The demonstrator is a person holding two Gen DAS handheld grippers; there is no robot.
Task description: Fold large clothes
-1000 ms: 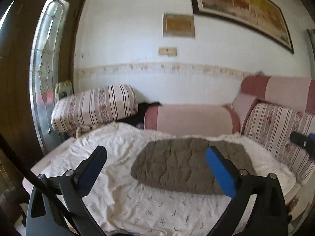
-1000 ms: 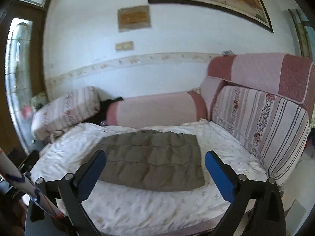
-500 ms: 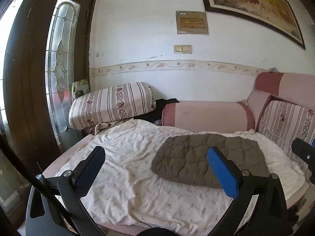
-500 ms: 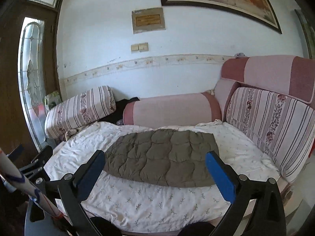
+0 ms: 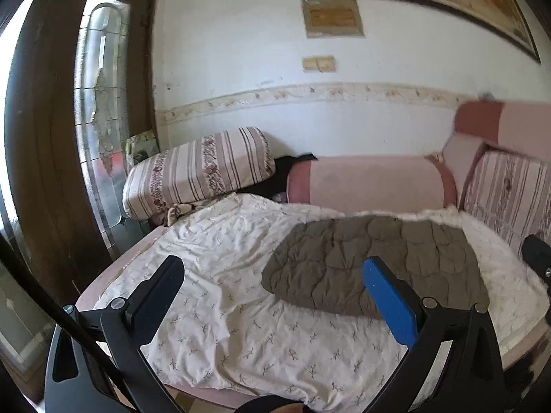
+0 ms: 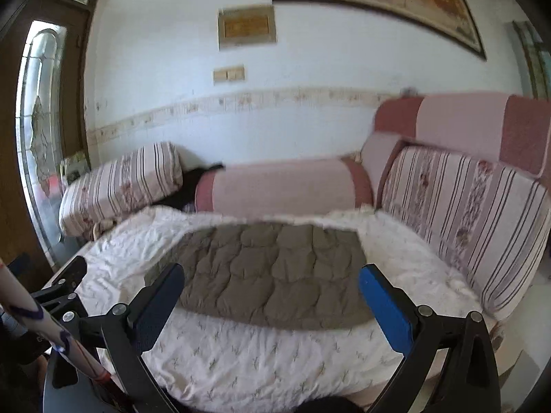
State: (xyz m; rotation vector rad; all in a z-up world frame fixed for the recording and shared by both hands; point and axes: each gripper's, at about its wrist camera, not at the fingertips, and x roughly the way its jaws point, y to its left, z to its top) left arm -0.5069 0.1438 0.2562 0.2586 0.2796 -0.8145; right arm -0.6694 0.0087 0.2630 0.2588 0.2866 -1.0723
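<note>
Both views nearer, quilted brown garment (image 6: 272,272) folded flat

No text can be read anywhere. The small framed plaque (image 6: 246,27) on the wall bears lines of writing, but they are too blurred to make out.

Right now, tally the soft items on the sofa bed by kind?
Quilted brown garment: 1
Floral white sheet: 1
Striped cushions: 2
Pink bolster: 1
Total: 5
</note>
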